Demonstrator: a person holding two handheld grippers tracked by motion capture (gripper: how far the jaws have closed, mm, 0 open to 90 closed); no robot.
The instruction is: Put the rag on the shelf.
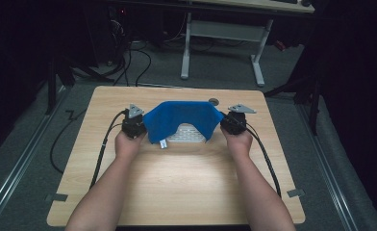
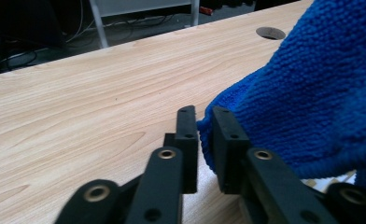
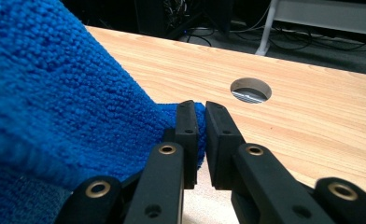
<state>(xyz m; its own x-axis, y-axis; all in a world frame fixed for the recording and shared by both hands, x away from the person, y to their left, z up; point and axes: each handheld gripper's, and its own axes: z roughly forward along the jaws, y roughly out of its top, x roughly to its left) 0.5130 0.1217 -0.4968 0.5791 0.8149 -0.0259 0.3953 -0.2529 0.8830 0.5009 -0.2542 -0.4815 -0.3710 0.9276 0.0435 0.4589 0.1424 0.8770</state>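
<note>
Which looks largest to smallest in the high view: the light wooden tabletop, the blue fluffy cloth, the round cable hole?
1. Light wooden tabletop
2. Blue fluffy cloth, held up between both grippers
3. Round cable hole, partly hidden behind the cloth

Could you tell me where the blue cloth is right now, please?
In the high view the blue cloth hangs stretched between the left gripper and right gripper, over the far middle of the table, just before its round hole.

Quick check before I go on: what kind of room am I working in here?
Probably a lab or office workroom: a light wooden table with a cable hole, loose cables on grey carpet, and a white-legged desk behind it.
</note>
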